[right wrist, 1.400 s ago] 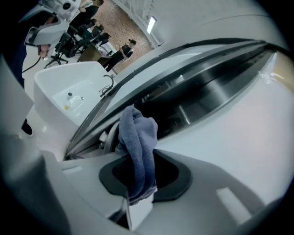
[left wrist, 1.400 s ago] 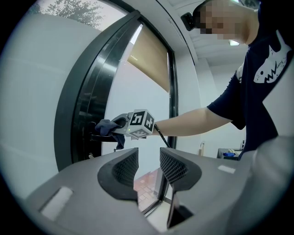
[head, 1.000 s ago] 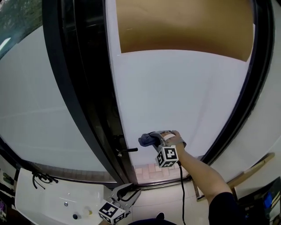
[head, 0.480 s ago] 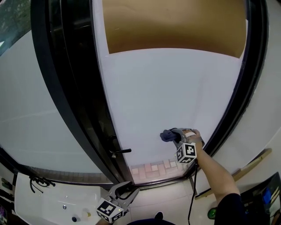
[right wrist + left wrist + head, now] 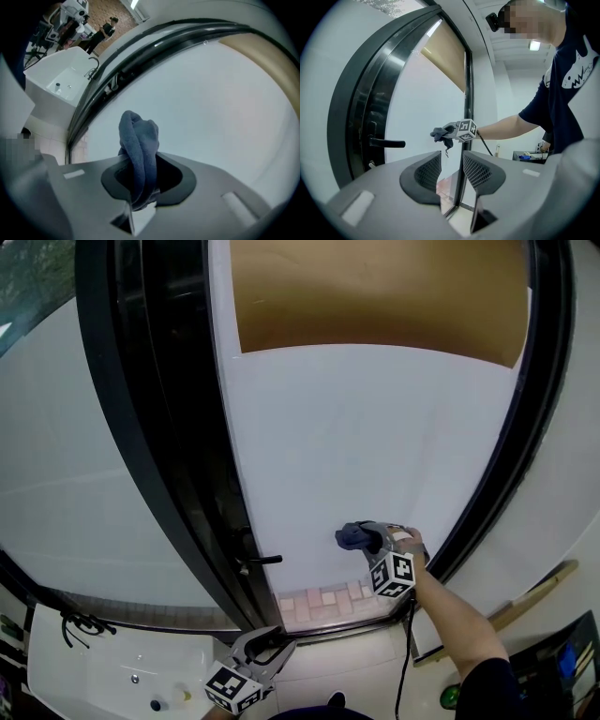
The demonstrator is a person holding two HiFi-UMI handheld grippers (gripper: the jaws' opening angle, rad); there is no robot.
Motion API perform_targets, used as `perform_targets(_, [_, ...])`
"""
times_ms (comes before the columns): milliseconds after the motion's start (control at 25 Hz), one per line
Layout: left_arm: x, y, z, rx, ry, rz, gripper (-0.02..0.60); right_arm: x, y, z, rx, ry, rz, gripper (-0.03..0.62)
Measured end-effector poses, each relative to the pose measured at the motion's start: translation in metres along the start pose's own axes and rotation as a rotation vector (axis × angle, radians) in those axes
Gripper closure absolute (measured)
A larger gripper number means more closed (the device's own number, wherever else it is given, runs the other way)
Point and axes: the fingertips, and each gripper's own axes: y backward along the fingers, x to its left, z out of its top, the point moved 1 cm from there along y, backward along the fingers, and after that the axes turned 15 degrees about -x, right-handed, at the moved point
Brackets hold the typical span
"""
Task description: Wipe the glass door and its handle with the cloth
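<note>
The frosted glass door (image 5: 375, 427) stands in a black frame, and its black lever handle (image 5: 261, 561) sticks out at the left edge. My right gripper (image 5: 364, 538) is shut on a blue-grey cloth (image 5: 351, 537), which it presses against the lower glass to the right of the handle. In the right gripper view the cloth (image 5: 138, 145) bulges up from between the jaws, against the pane. My left gripper (image 5: 265, 646) hangs low below the door, open and empty. The left gripper view looks past its jaws (image 5: 451, 171) at the handle (image 5: 386, 143) and the cloth (image 5: 439, 134).
A white sink (image 5: 122, 671) with a black faucet (image 5: 80, 624) sits at the lower left. A brown blind (image 5: 375, 296) covers the top of the glass. Brick-patterned floor (image 5: 323, 601) shows through the clear bottom strip. A wooden pole (image 5: 534, 592) leans at the right.
My right gripper carried the cloth rightward across the glass, away from the handle, then came back slightly left and down. The left gripper has stayed low and open.
</note>
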Motion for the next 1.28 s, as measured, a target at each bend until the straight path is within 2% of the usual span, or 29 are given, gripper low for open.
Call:
perform_targets(240, [0.004,0.011,0.005,-0.008,-0.003,0.037,0.439,0.038,-0.057,0.13,-0.245,-0.072,0.083,0.523])
perform_targets(400, [0.008,0.024,0.006,-0.009,-0.003,0.072,0.439,0.067,-0.087,0.209,-0.369,-0.025,0.153,0.523])
perform_targets(520, [0.012,0.033,0.008,-0.004,-0.004,0.104,0.439,0.092,-0.107,0.243,-0.4,0.025,0.209,0.523])
perform_targets(720, [0.017,0.043,0.008,-0.014,-0.007,0.131,0.439,0.115,-0.131,0.244,-0.371,0.023,0.262,0.523])
perform_targets(1080, [0.019,0.04,0.009,-0.019,-0.01,0.116,0.439,0.093,-0.107,0.195,-0.319,-0.066,0.215,0.525])
perform_targets(1280, [0.02,0.032,0.012,-0.029,-0.011,0.092,0.439,0.082,-0.095,0.166,-0.255,-0.066,0.193,0.525])
